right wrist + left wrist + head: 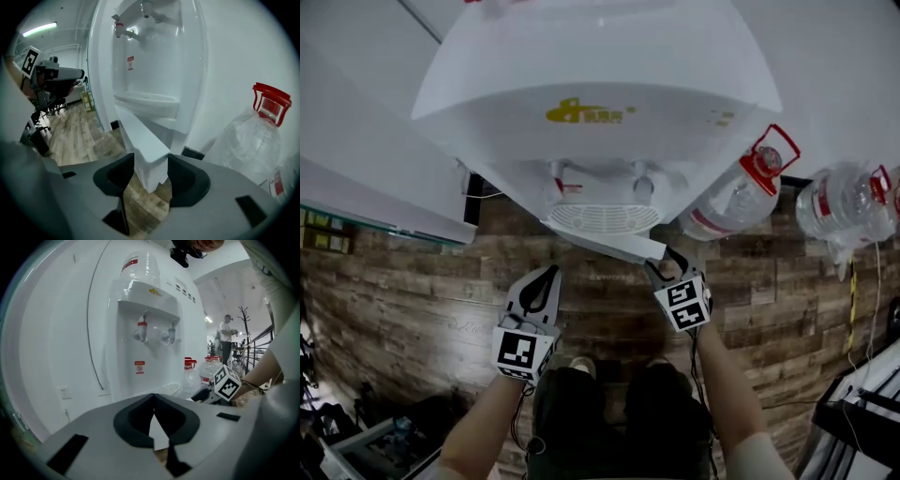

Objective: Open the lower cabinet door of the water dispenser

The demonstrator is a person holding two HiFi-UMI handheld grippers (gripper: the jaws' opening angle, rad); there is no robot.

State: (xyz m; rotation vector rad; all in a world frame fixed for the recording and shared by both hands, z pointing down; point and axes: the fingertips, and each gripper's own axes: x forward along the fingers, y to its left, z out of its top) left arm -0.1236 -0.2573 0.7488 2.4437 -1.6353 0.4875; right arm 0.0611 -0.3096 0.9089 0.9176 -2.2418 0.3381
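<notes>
The white water dispenser [600,84] stands in front of me, with its taps and drip tray [602,217] seen from above. Its lower cabinet door [619,246] is swung out a little from the body. My right gripper [664,265] is shut on the door's free edge. In the right gripper view the door's white edge [140,136] sits between both pads of that gripper [147,168]. My left gripper [551,272] hangs left of the door, shut and empty. In its own view the left gripper [153,397] points at the dispenser [150,333], its tips touching.
Two large water bottles with red caps [736,197] [844,202] lie right of the dispenser, one close to my right gripper [253,140]. A cord [93,343] runs down the wall on the left. A person [226,336] stands far off. The floor is wood planks [412,309].
</notes>
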